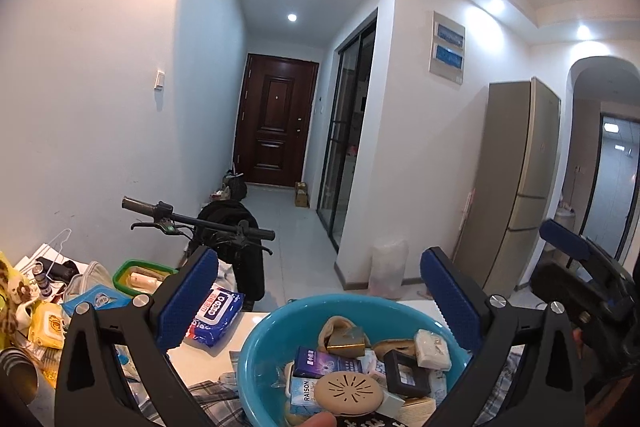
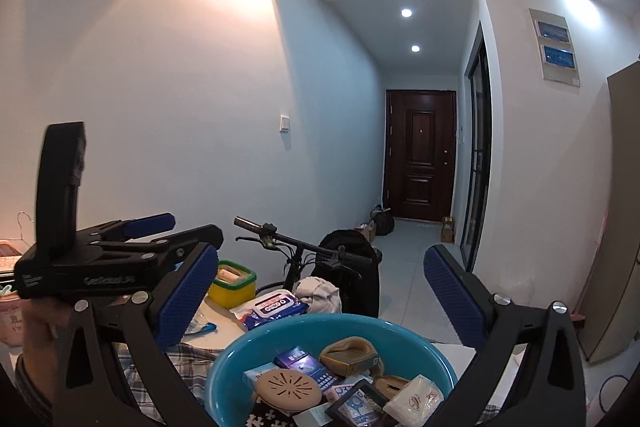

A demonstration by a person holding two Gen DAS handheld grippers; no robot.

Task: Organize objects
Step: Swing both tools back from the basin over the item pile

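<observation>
Both grippers, left (image 1: 318, 291) and right (image 2: 320, 291), hover over the blue basin (image 1: 264, 343) on the desk (image 1: 208, 355), fingers spread wide, empty. Basin holds small boxes and a round tan disc (image 1: 347, 393). Wipes pack (image 1: 214, 315) just beside.

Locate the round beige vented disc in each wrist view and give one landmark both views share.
Left wrist view: the beige disc sits low and centre, at the near side of the teal basin.
Right wrist view: the beige disc lies bottom centre-left in the teal basin.
Shared landmark: the blue wet-wipes pack lies beyond the basin's left rim in both.
</observation>
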